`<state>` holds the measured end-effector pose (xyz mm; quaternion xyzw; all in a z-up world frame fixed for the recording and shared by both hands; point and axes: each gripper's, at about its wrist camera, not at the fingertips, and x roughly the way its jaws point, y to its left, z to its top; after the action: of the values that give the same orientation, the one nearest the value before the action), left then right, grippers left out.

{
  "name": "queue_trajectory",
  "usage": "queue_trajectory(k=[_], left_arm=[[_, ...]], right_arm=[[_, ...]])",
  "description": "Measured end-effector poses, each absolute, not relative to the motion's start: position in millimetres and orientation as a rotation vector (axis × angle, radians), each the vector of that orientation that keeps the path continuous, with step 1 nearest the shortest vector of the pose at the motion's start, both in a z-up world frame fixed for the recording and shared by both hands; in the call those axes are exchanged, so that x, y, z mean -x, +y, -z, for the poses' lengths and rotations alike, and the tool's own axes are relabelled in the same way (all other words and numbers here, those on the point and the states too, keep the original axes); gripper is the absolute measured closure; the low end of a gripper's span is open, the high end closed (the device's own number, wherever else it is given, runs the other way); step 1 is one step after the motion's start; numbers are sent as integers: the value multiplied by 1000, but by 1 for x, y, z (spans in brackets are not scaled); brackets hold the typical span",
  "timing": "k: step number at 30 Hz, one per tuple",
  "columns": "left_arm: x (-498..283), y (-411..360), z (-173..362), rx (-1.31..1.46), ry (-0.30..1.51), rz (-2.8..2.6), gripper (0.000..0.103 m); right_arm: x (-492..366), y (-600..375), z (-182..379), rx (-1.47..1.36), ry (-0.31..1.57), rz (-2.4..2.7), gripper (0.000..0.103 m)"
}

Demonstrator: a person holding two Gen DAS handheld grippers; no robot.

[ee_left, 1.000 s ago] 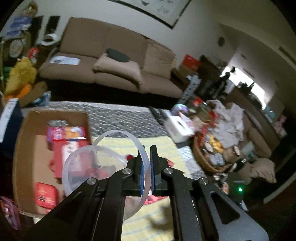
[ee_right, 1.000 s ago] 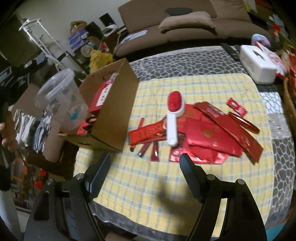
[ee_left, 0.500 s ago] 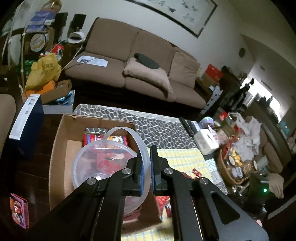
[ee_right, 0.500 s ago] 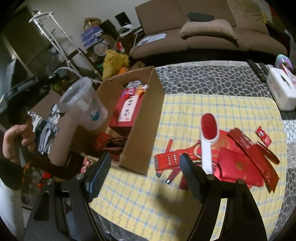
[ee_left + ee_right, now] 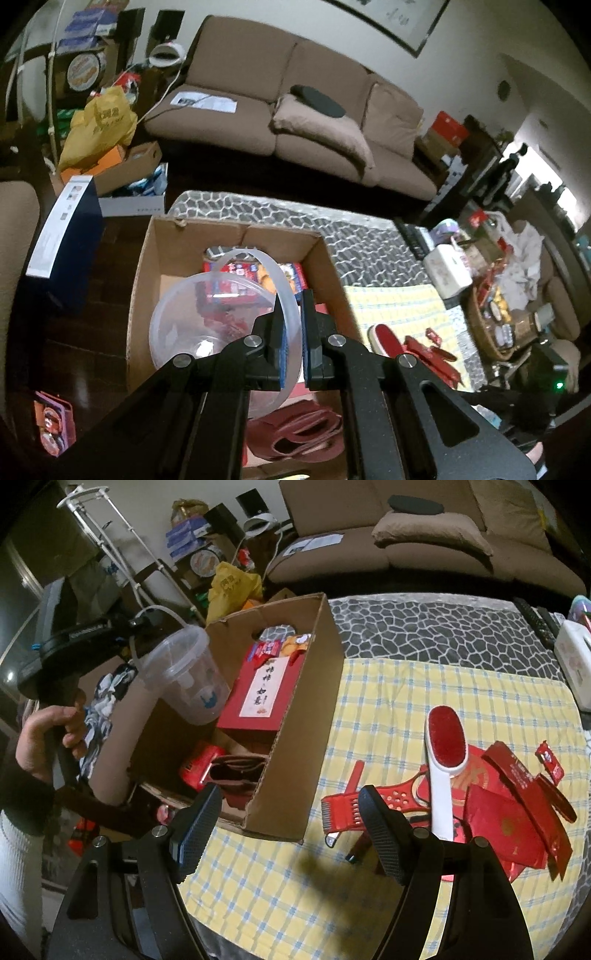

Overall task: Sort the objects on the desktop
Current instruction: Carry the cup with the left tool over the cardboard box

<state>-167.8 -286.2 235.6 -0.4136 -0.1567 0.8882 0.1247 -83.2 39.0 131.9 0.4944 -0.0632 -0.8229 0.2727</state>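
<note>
Your left tool pinches the rim of the clear plastic cup, holding it over the open cardboard box at the table's left edge. Your right tool gapes wide and empty above the yellow checked cloth, near the red-and-white brush.

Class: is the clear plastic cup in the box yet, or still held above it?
Held above: left gripper pinches the cup rim over the cardboard box.

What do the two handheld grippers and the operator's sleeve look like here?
Both are matte black plastic linkages with silver pivot screws. The left gripper has blue pads on its fingers; the right gripper has dark ribbed pads. The left hand wears a black cuff over a white sleeve.
</note>
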Motion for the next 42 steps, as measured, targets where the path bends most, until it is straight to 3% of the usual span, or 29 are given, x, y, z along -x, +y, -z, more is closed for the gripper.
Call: queue_trajectory(k=[21, 22, 26, 29, 36, 42], left_arm=[[185, -302, -155, 1405, -432, -2614, 97], [184, -303, -153, 1414, -434, -2616, 92], [180, -307, -151, 1430, -427, -2639, 58], [176, -310, -155, 1429, -410, -2670, 41], [167, -308, -160, 1494, -170, -2779, 43], [163, -312, -148, 1584, -21, -2836, 50]], right_arm=[[90, 32, -95, -1416, -143, 2184, 25], [91, 32, -94, -1419, -145, 2184, 25], [91, 32, -93, -1425, -145, 2190, 25], [89, 31, -94, -1423, -145, 2196, 25], [82, 29, -98, -1416, -142, 2197, 25], [76, 28, -100, -1414, -133, 2198, 24]])
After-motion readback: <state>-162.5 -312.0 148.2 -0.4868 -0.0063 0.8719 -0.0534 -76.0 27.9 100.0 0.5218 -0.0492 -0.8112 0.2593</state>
